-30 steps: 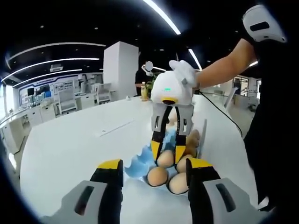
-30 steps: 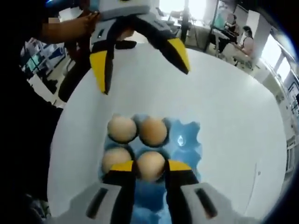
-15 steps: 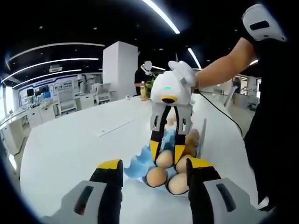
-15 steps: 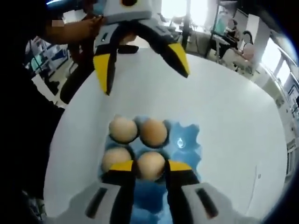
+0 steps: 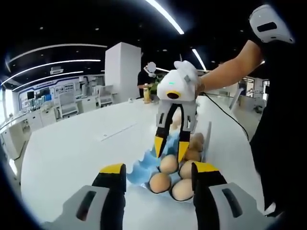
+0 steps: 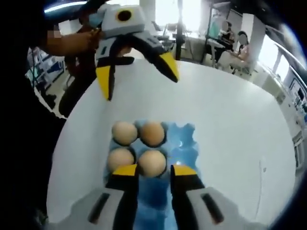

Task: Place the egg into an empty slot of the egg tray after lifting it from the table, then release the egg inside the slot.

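**Egg seated in its slot; ease the right tool clear**

In the right gripper view, the right tool (image 6: 147,171) stands just above the blue egg tray (image 6: 184,148) with its yellow-tipped jaws parted and nothing between them. The egg (image 6: 152,163) sits in the slot directly ahead of the jaw tips, beside three other eggs that fill the neighbouring slots; at least one bare slot shows to the right of them. Seen from the left gripper view, the jaw tips hang over the egg, apart from it.

The left tool (image 5: 156,170) hovers over the white tabletop (image 5: 72,148) just short of the tray, jaws wide apart and empty.

The release looks done, so the step in hand is the withdrawal. To do it well:

- Keep the jaws parted so neither tip drags the shell.
- Rise straight along the jaw line, not sideways toward the neighbouring eggs.
- Hold the left tool clear; the light tray could slide if nudged.
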